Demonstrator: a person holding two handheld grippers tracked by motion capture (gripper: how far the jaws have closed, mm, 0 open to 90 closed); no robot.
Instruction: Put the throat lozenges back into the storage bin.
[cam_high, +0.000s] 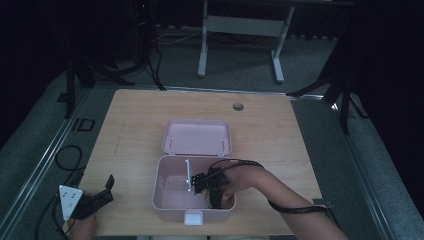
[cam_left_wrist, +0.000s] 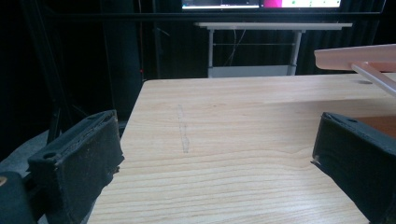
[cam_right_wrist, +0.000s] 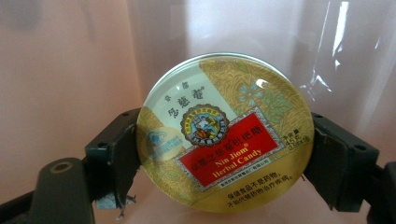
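Candy tin (cam_right_wrist: 224, 133), round, stiff, probably light and slick-lidded, sits pinched across its rim by the right gripper (cam_right_wrist: 224, 154) fingers inside the pink box (cam_high: 165, 202); left gripper (cam_left_wrist: 215, 158) fingers spread over the tabletop (cam_left_wrist: 224, 121).

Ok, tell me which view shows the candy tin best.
The right gripper view: the round candy tin sits close up between the right gripper jaws, label readable. In the high view that gripper reaches into the pink box, the tin too small to make out there.
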